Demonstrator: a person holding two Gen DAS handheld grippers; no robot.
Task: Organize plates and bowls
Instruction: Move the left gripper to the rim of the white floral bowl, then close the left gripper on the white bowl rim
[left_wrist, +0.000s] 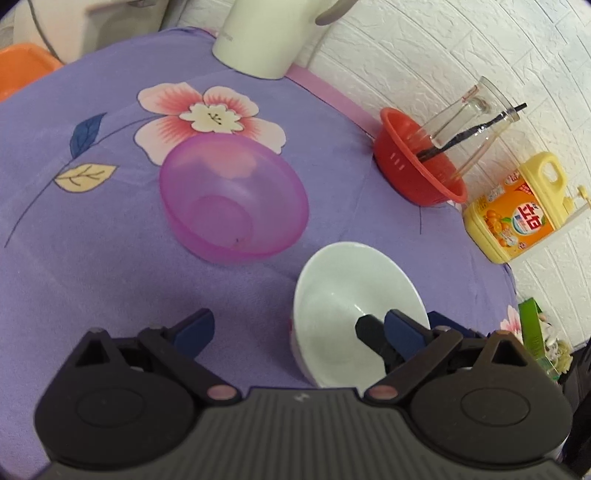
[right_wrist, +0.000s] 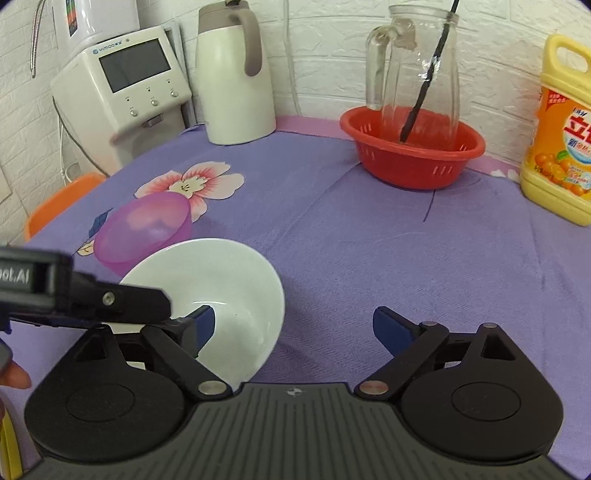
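A white bowl (left_wrist: 343, 288) (right_wrist: 236, 273) sits tilted on the purple flowered cloth, its opening turned toward both cameras. My left gripper (left_wrist: 299, 328) is open wide; its right finger (left_wrist: 402, 328) reaches inside the bowl and its left finger rests over bare cloth. My right gripper (right_wrist: 295, 326) is also open wide, with its left finger (right_wrist: 201, 326) inside the bowl and its right finger over the cloth. In the right wrist view the left gripper's finger (right_wrist: 147, 299) comes in from the left across the bowl's rim. An empty translucent pink bowl (left_wrist: 232, 199) (right_wrist: 144, 229) stands upright just beyond.
A red colander basket (right_wrist: 413, 155) (left_wrist: 417, 173) at the back right holds a glass pitcher (right_wrist: 421, 74) with a black stirrer. A yellow detergent bottle (right_wrist: 561, 140), a white thermos jug (right_wrist: 232, 81), a water dispenser (right_wrist: 125, 88) and an orange stool edge (right_wrist: 59, 203) ring the table. A person's fingertip (right_wrist: 16, 378) shows at the left.
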